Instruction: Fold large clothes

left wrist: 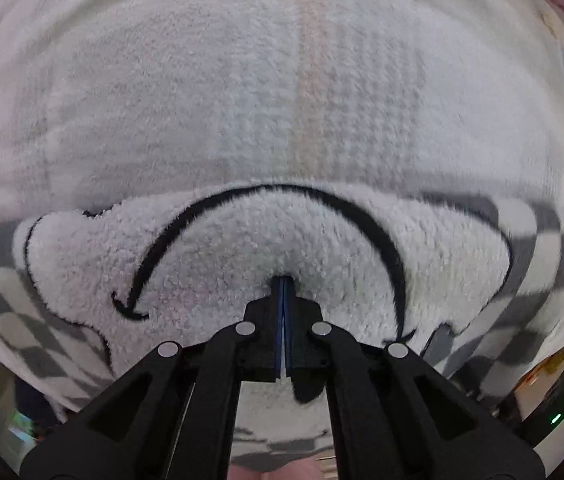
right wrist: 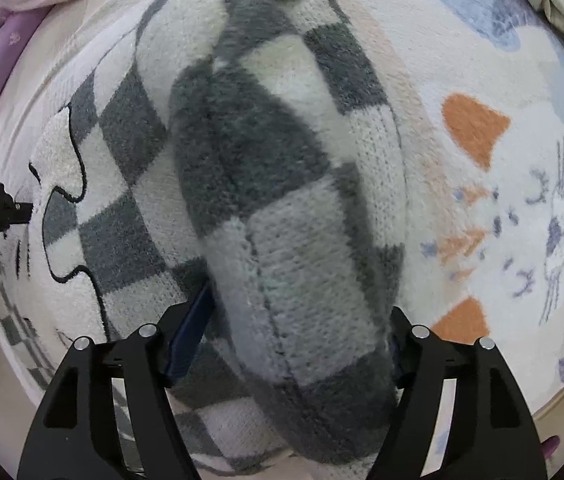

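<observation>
The left gripper, jaws fully closed, presses its tips into the checkered fleece garment's white patch. The right gripper stands wide around a thick fold on the patterned blanket.

One grey-and-white checked fleece garment bears one fluffy white patch outlined in black. It lies on one pale printed blanket. Two black two-finger grippers: left, right. One pink-purple cloth.
</observation>
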The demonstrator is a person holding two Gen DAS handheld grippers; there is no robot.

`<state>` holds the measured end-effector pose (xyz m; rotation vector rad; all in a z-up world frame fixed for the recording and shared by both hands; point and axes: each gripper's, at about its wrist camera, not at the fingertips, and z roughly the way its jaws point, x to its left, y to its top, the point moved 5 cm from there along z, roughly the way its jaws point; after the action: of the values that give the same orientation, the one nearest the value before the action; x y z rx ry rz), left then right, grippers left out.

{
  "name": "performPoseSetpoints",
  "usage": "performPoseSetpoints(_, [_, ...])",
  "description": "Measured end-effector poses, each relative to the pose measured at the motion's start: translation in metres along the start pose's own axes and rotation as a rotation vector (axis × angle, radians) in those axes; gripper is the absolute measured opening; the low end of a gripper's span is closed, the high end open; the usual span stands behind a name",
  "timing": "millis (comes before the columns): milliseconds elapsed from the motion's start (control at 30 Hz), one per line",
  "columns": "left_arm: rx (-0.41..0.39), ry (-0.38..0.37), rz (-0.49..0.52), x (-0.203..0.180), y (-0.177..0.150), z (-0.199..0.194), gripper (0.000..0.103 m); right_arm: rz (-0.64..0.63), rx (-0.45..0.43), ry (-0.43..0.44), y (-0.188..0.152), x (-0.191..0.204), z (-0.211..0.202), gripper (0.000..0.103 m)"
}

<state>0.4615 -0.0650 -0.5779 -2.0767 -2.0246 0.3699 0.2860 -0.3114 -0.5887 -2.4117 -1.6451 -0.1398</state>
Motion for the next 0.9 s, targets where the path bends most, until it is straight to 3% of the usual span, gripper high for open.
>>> performPoseSetpoints(100, [-0.053,0.064,0.042,-0.01,-0.025,-0.011,0.0,-0.016,0.017,-0.033,-0.004,-0.01,-0.001,0.067])
performPoseSetpoints(200, [-0.151,0.057,0.028,-0.007,-0.015,0.004,0.0,-0.059,-0.027,-0.036,-0.001,-0.008,0.01,0.071])
performPoseSetpoints(300, [-0.109,0.058,0.018,-0.007,-0.017,0.0,0.0,-0.043,-0.028,-0.002,-0.007,-0.016,0.01,0.073])
performPoseSetpoints(400, [-0.171,0.068,0.019,-0.009,-0.045,-0.01,0.0,-0.017,0.0,0.0,-0.007,-0.026,0.011,0.073])
performPoseSetpoints(500, [-0.288,0.115,0.041,-0.012,-0.052,0.001,0.0,-0.055,-0.008,-0.016,0.001,-0.029,0.019,0.082])
performPoseSetpoints(600, [-0.277,0.147,0.021,-0.017,-0.058,-0.001,0.0,-0.029,0.001,0.036,0.002,-0.043,0.023,0.084])
performPoseSetpoints(733, [-0.258,0.047,-0.01,-0.013,-0.096,-0.011,0.0,-0.006,0.054,0.011,0.005,-0.051,0.023,0.084])
performPoseSetpoints(833, [-0.336,-0.017,-0.007,-0.005,-0.086,0.0,0.0,-0.012,0.041,0.035,0.021,-0.045,0.031,0.087])
performPoseSetpoints(900, [-0.263,-0.102,-0.081,0.009,-0.076,-0.004,0.0,-0.006,0.042,0.046,0.018,-0.051,0.033,0.086])
